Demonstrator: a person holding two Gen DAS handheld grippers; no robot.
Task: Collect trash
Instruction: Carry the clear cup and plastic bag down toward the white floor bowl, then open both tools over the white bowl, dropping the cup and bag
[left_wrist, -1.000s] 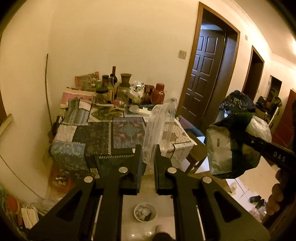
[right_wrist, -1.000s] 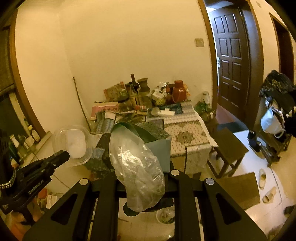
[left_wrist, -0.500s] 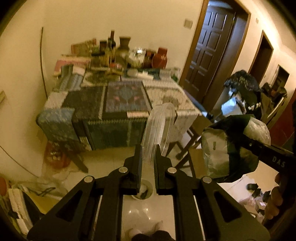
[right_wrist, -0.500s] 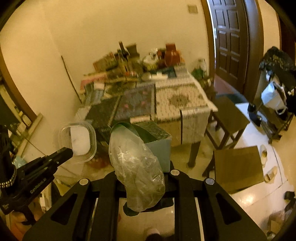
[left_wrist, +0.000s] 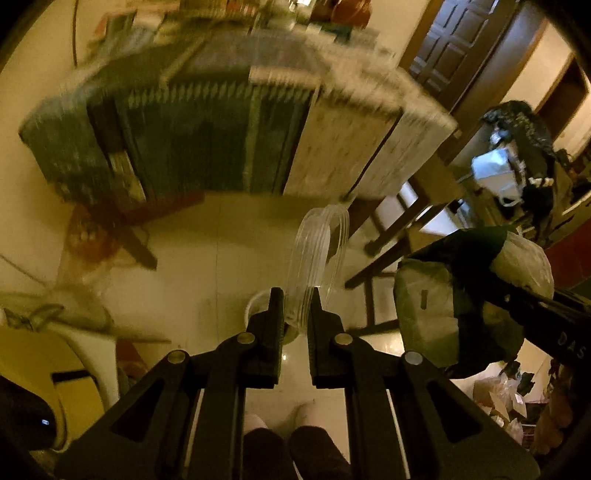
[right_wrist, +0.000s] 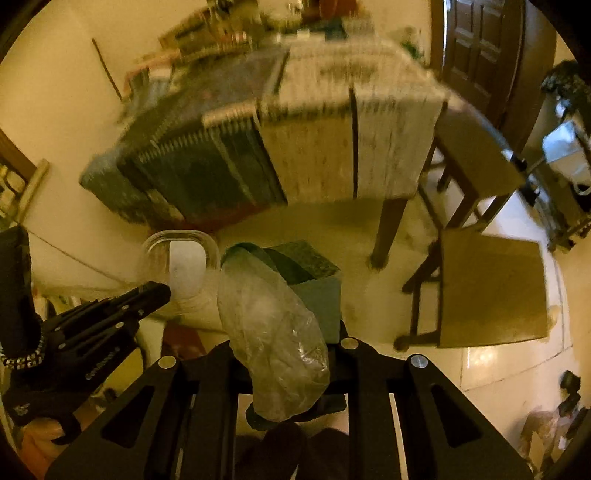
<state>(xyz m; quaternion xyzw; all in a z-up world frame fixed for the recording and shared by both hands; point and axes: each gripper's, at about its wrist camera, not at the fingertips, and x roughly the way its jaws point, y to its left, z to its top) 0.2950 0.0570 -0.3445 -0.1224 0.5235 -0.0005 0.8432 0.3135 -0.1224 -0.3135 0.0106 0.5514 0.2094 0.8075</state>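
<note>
My left gripper (left_wrist: 296, 295) is shut on a clear plastic container (left_wrist: 319, 251), held edge-on and sticking up past the fingertips. The right wrist view shows the same container (right_wrist: 177, 258) face-on, at the tip of the left gripper (right_wrist: 155, 291). My right gripper (right_wrist: 288, 350) is shut on a crumpled clear plastic bag (right_wrist: 273, 343) together with a light blue box with a green top (right_wrist: 317, 284). The bag hides the fingertips. From the left wrist view this bundle (left_wrist: 454, 314) hangs at the right. Both grippers point steeply down at the floor.
A table draped in patterned cloths (left_wrist: 221, 140) stands ahead, blurred. A wooden stool (right_wrist: 491, 284) and a second one (right_wrist: 476, 147) stand to its right. A white bowl (left_wrist: 255, 306) sits on the floor under the left fingertips. The person's legs (left_wrist: 295, 454) show at the bottom.
Both grippers have sunk and tipped down toward the floor, so the table has slid up in both views. Both grips are unchanged.
</note>
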